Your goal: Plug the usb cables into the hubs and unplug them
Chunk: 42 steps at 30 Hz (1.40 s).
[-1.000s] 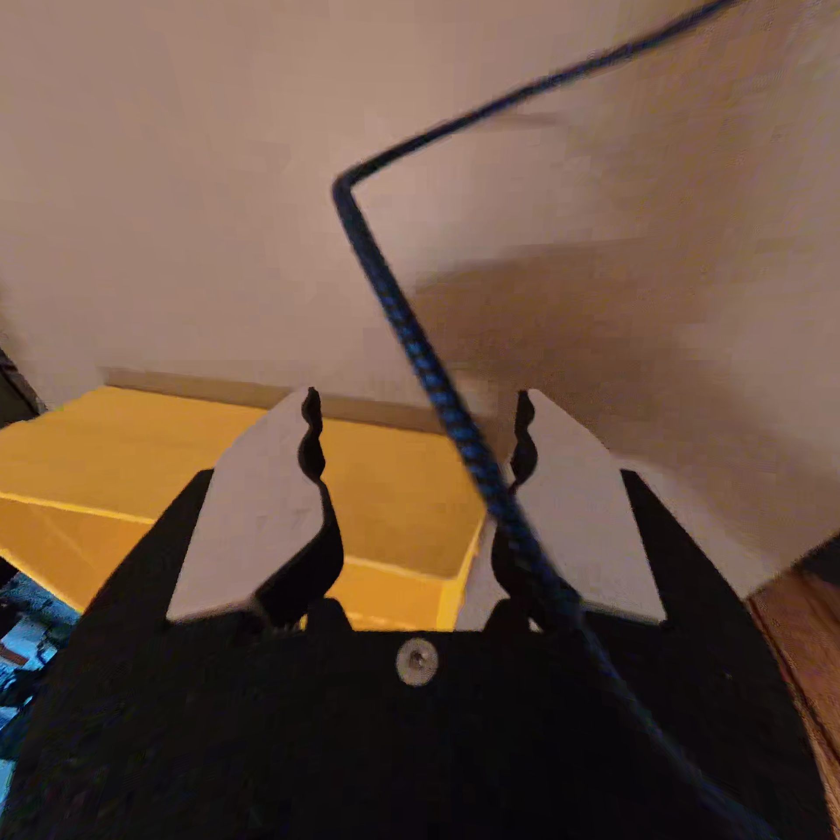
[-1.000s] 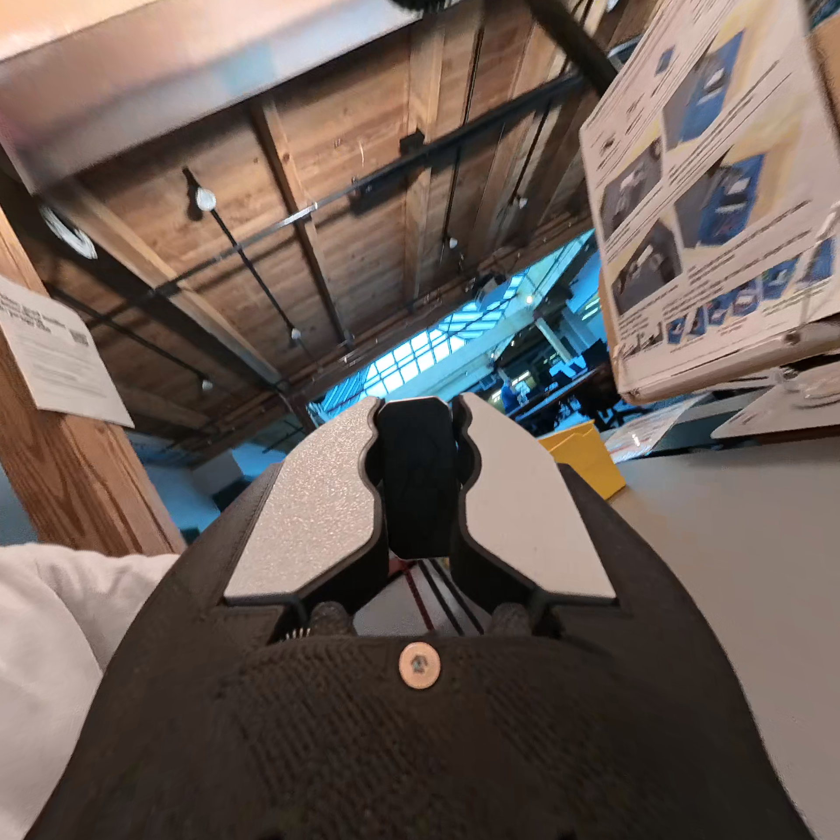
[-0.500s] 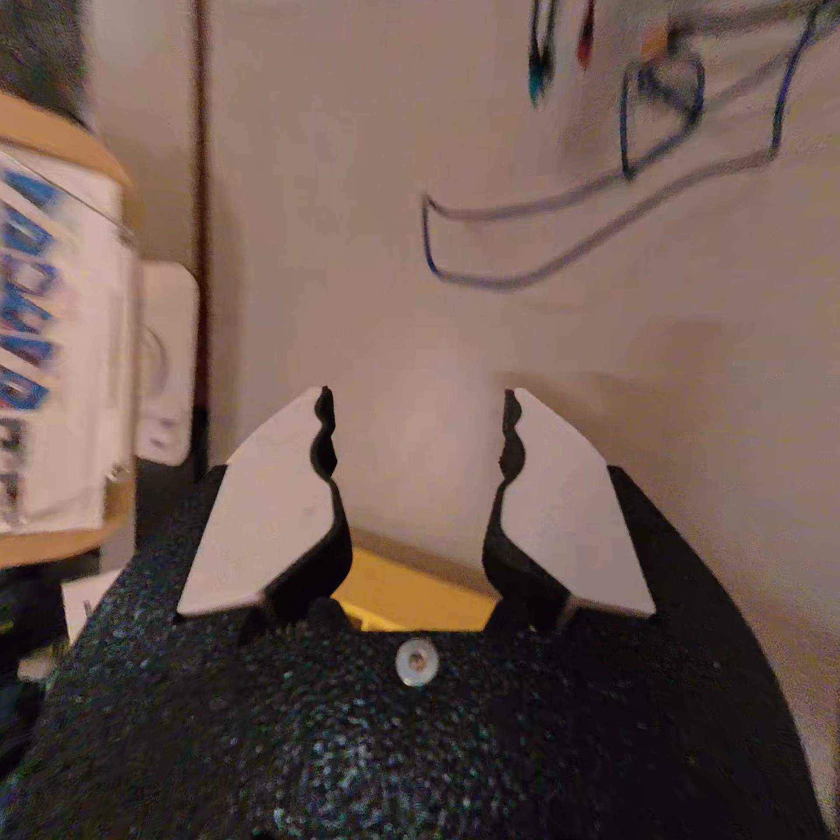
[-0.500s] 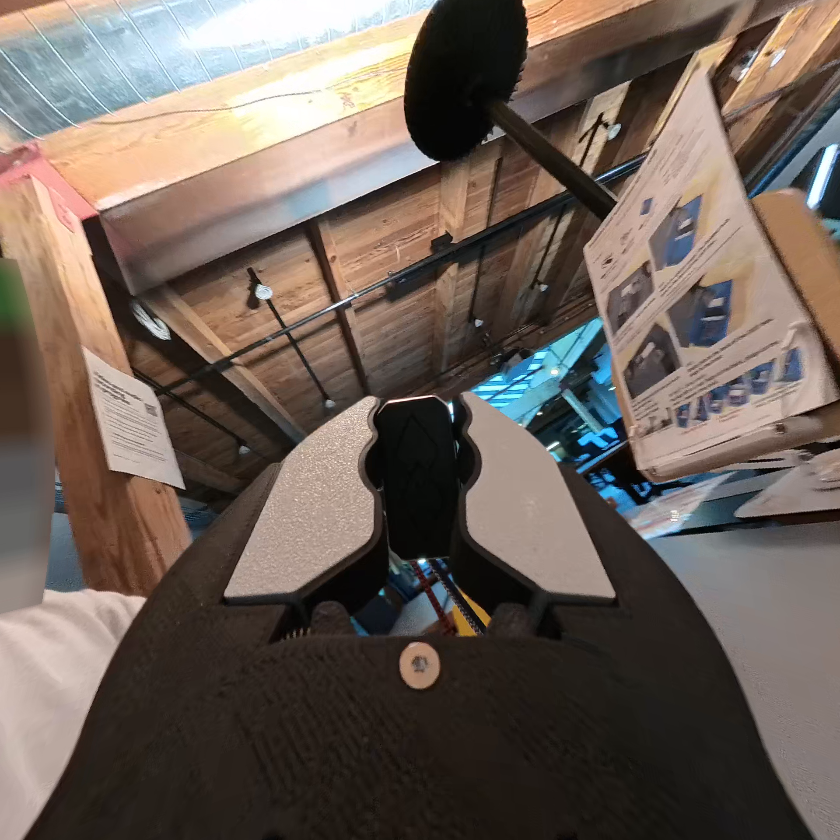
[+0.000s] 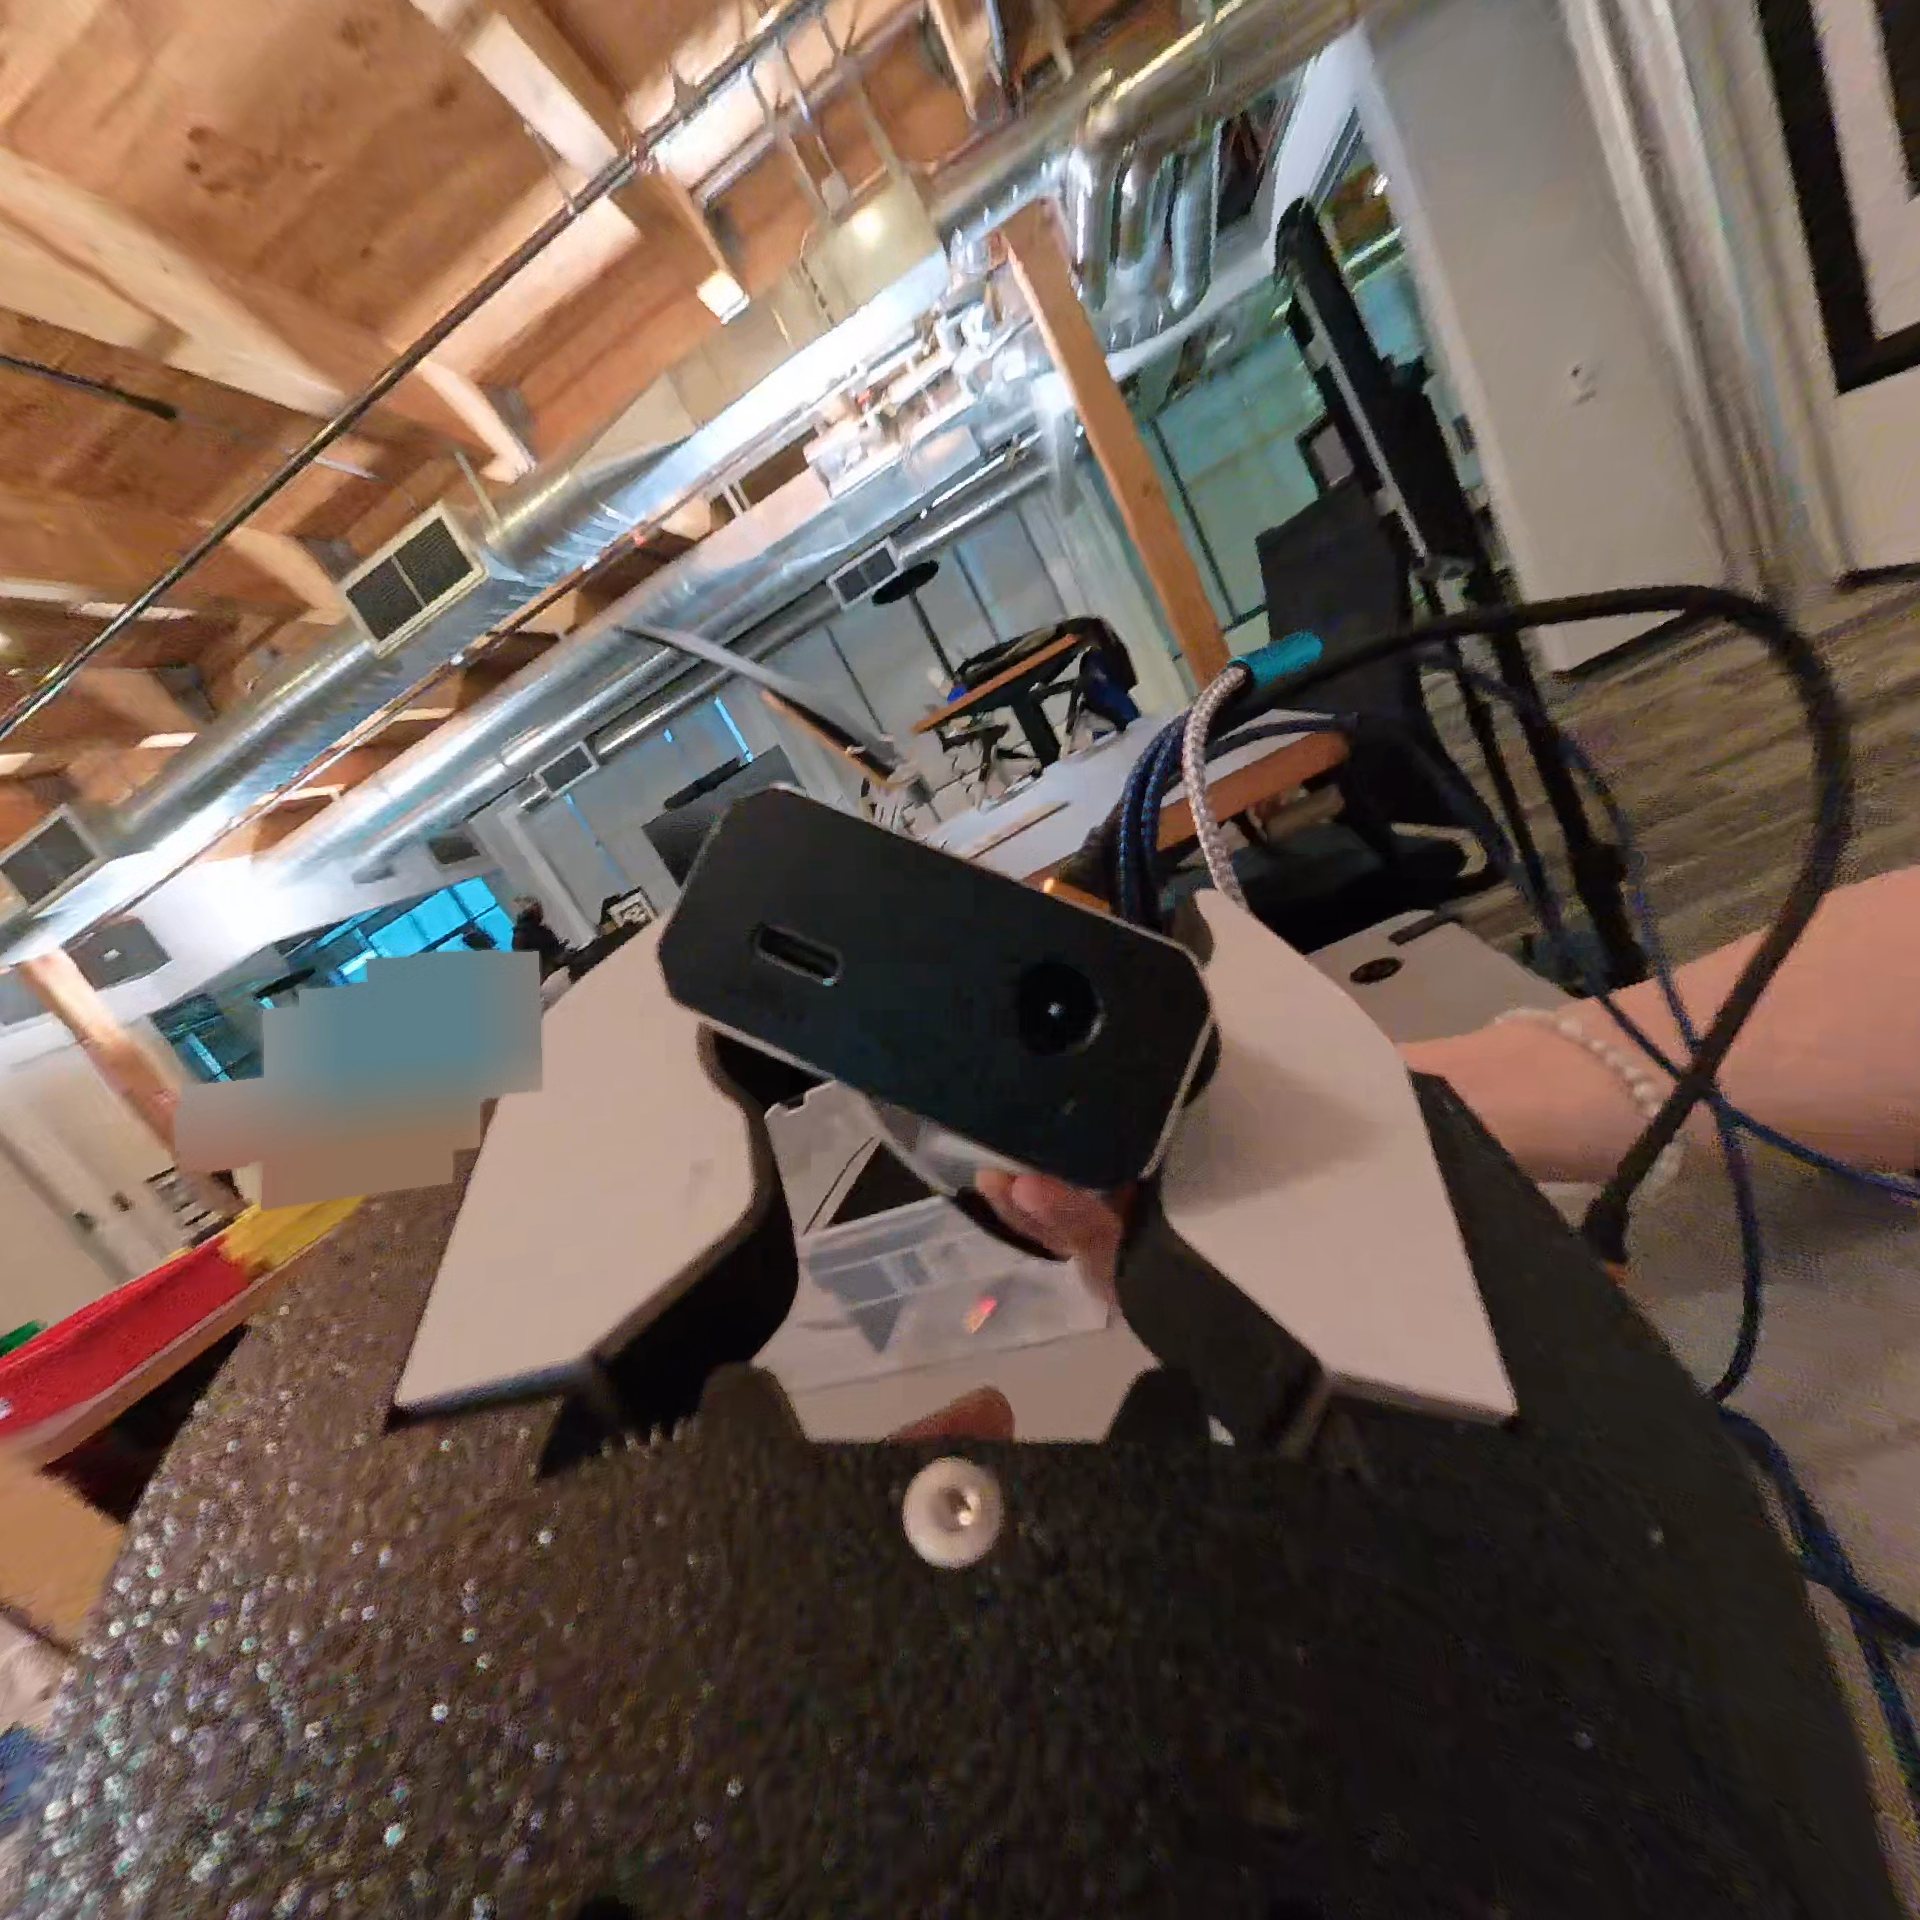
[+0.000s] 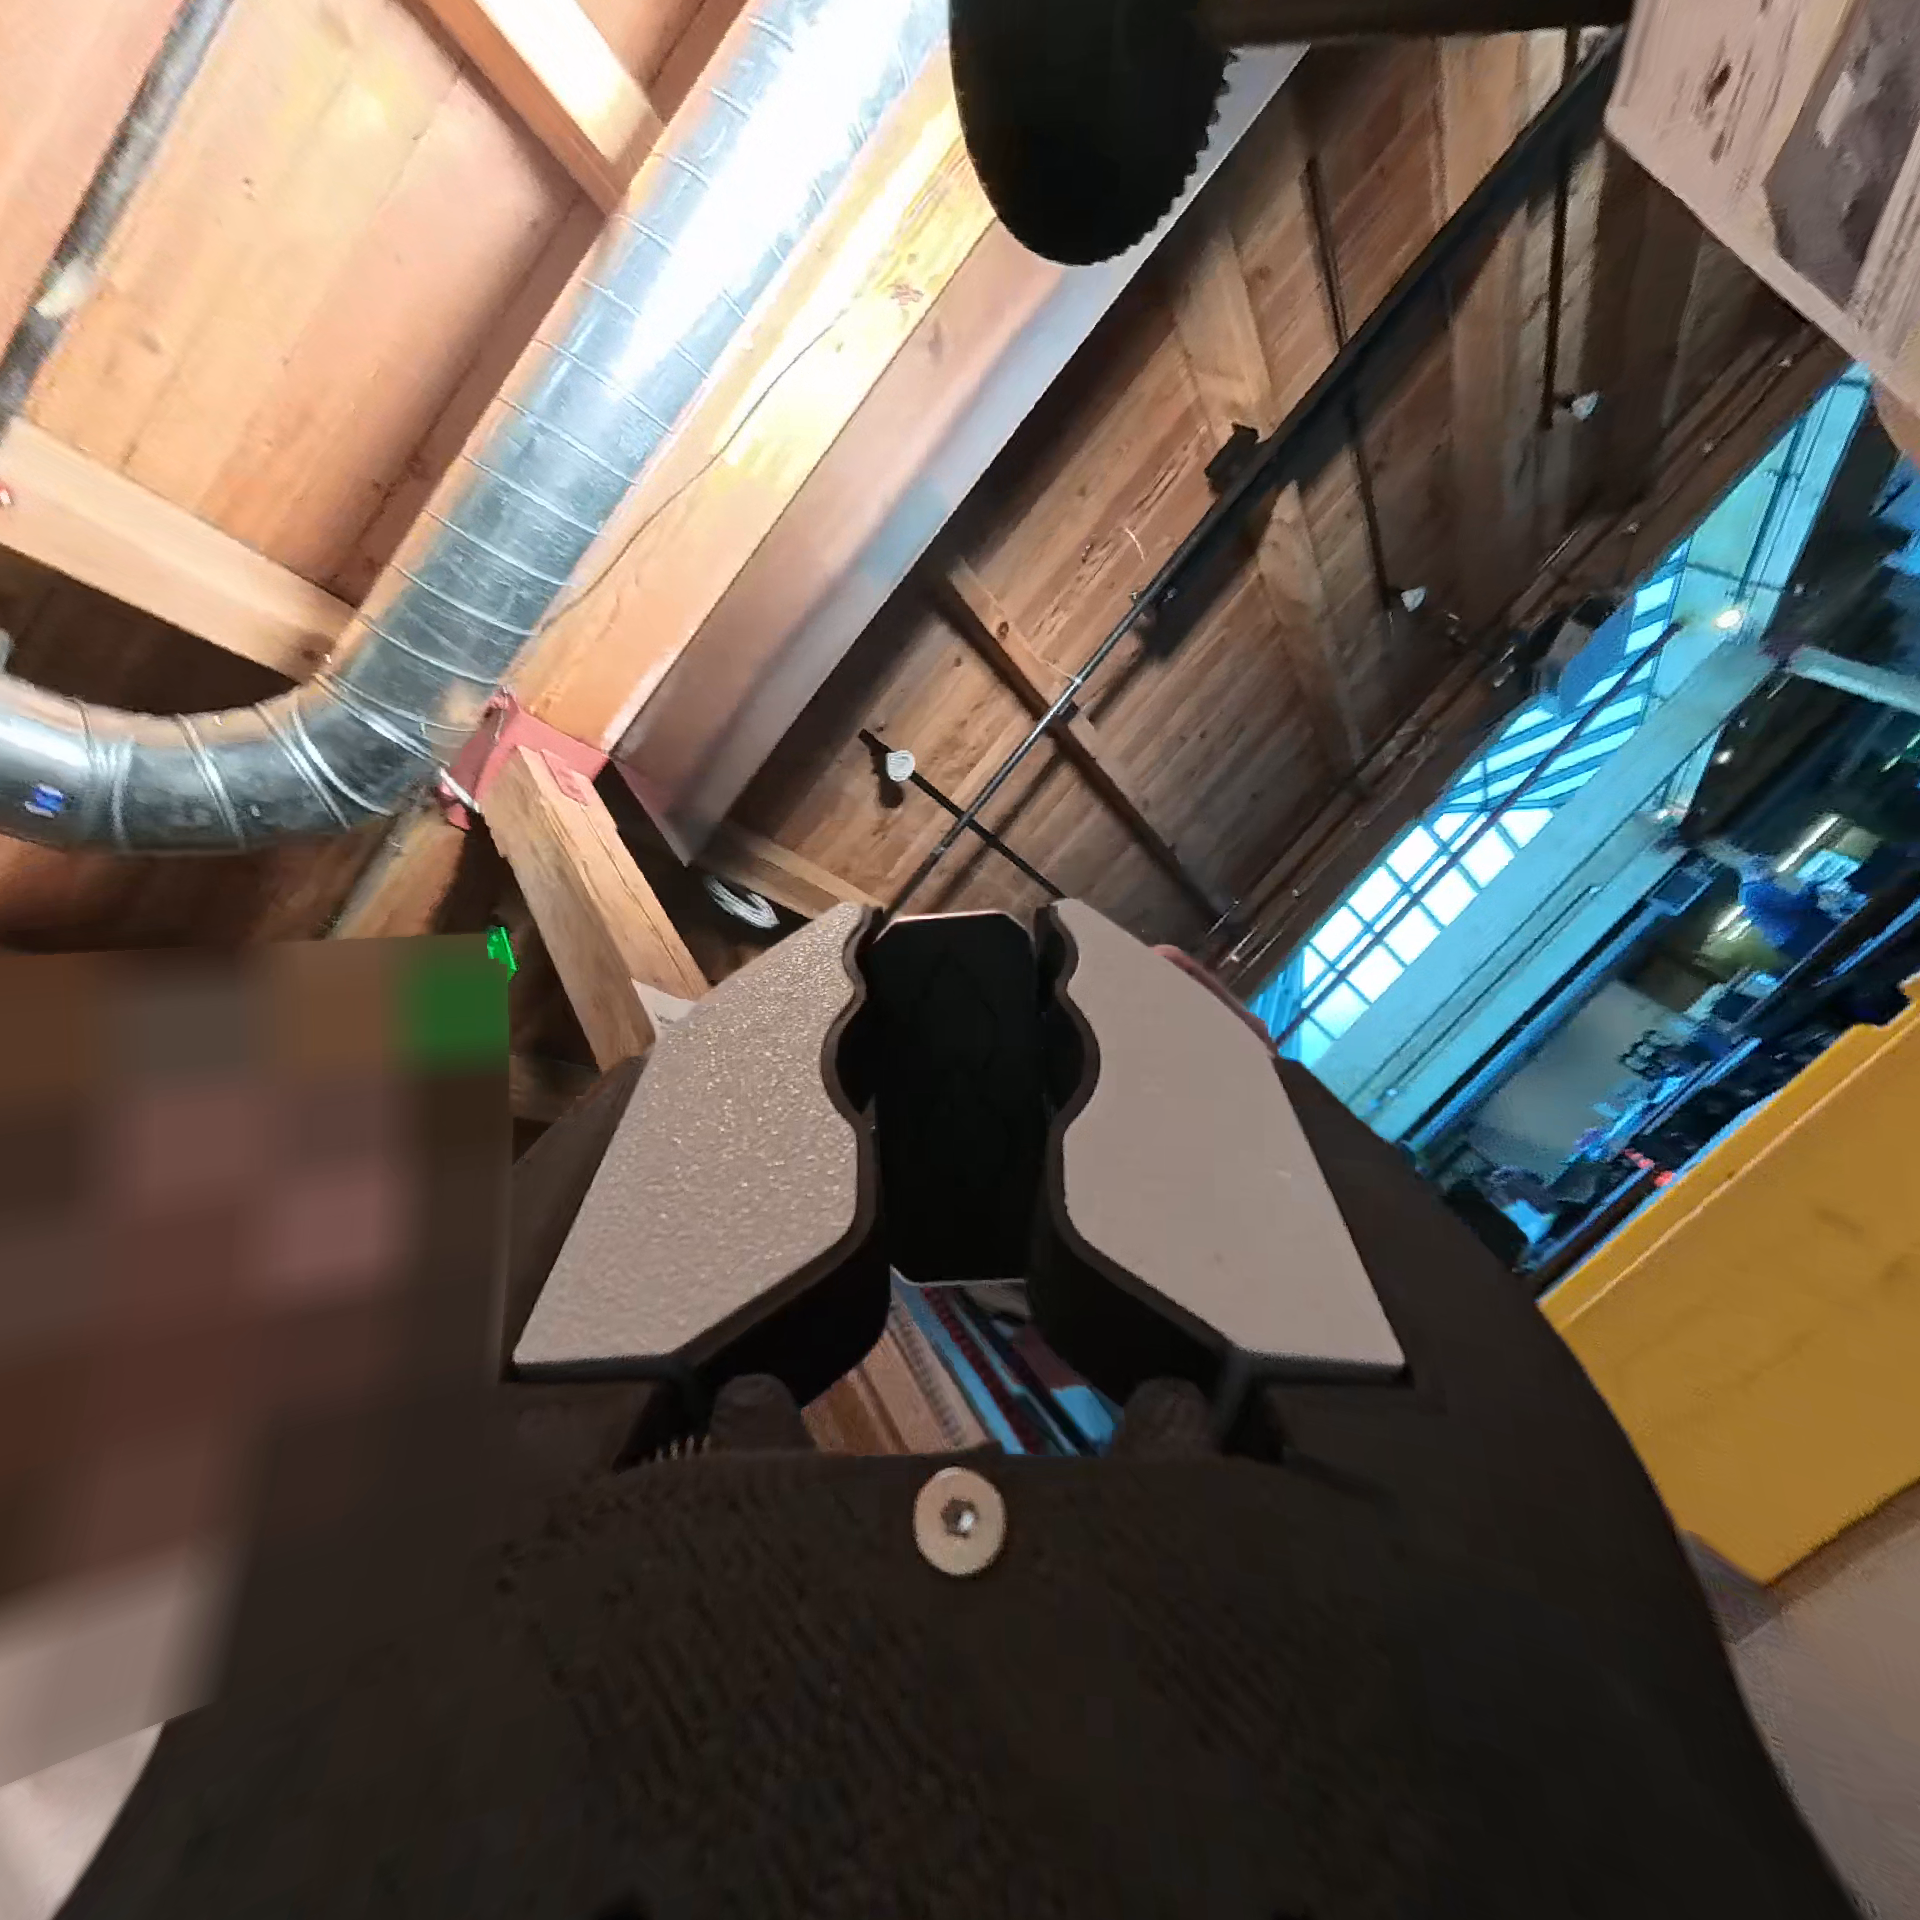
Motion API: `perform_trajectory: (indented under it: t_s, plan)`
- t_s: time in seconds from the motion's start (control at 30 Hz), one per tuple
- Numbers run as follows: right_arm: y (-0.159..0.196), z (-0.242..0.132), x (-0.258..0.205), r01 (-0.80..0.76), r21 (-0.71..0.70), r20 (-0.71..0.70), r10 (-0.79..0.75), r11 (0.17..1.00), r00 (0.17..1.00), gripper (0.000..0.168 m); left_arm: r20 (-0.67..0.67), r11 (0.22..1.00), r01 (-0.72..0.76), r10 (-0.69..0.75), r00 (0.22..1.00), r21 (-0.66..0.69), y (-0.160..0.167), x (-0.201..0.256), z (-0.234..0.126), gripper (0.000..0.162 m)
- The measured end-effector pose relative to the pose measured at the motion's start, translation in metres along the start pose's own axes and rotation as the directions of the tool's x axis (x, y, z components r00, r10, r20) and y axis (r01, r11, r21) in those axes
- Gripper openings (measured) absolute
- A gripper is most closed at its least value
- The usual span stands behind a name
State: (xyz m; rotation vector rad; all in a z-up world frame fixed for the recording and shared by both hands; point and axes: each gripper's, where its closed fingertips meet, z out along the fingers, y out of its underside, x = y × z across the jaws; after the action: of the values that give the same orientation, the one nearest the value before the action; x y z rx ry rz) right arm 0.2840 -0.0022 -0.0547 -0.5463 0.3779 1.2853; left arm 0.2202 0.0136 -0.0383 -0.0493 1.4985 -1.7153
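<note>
Black hub (image 5: pixel 935 997) sits clamped in the left gripper (image 5: pixel 940 1039), ports facing back, seemingly braced for plugging; the right gripper (image 6: pixel 951 1091) pinches a black connector (image 6: pixel 951 1101), cables (image 5: pixel 1174 790) trailing beyond.

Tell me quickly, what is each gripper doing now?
Left gripper: shut on the black hub.
Right gripper: shut on a black block.

one black hub (image 5: pixel 935 987), several cables (image 5: pixel 1205 790), one yellow bin (image 6: pixel 1714 1299)
</note>
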Motion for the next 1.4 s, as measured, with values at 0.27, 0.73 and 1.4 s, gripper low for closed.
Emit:
perform_trajectory:
  t_s: [0.27,0.73,1.4]
  plan:
    - [0.011,0.001,0.018,-0.112,-0.017,-0.040,0.111,0.994,0.993,0.028,-0.051,0.960,0.224,-0.218,0.975,0.166,-0.027,-0.012,0.008,0.077]
    - [0.008,-0.018,0.037,0.629,-0.536,-0.191,-0.807,0.563,0.559,0.074,0.017,0.924,0.380,-0.381,0.924,0.035,-0.028,-0.062,-0.009,0.073]
    - [0.088,0.070,0.155,0.631,-0.747,0.416,-0.888,-0.210,0.196,0.063,0.359,0.889,0.456,-0.438,0.824,0.039,-0.019,-0.123,-0.059,0.071]
